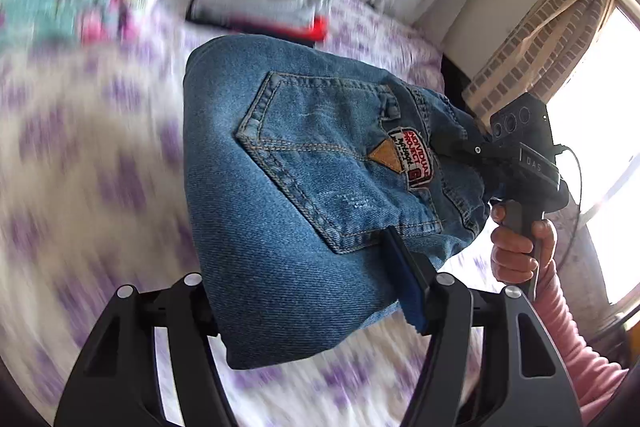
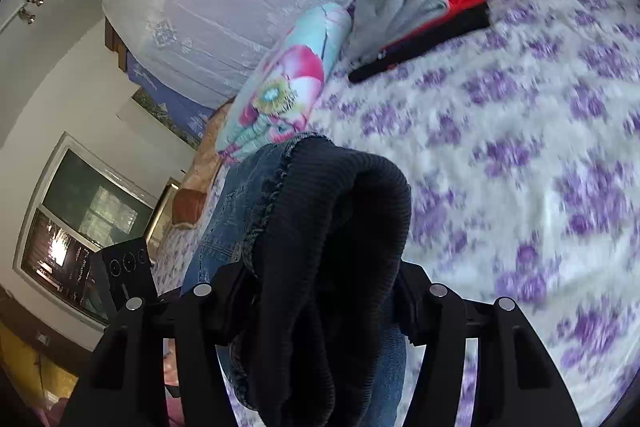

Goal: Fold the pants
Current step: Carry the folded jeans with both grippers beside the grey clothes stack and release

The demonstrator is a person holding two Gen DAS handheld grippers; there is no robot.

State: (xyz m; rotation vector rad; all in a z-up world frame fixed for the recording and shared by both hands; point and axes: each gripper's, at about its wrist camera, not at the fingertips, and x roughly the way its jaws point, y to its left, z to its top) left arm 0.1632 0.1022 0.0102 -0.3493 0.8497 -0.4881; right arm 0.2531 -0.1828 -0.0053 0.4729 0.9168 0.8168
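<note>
A folded pair of blue jeans hangs in the air over the bed, back pocket and a red-and-white patch facing the left wrist view. My left gripper is shut on the jeans' lower edge; one blue-padded finger lies over the denim. My right gripper grips the waistband end at the right. In the right wrist view my right gripper is shut on the jeans' dark ribbed waistband, with blue denim hanging to the left.
The bed has a white sheet with purple flowers. A pile of grey, red and black clothes and a flowered turquoise pillow lie at the headboard end. A curtained window is at the right.
</note>
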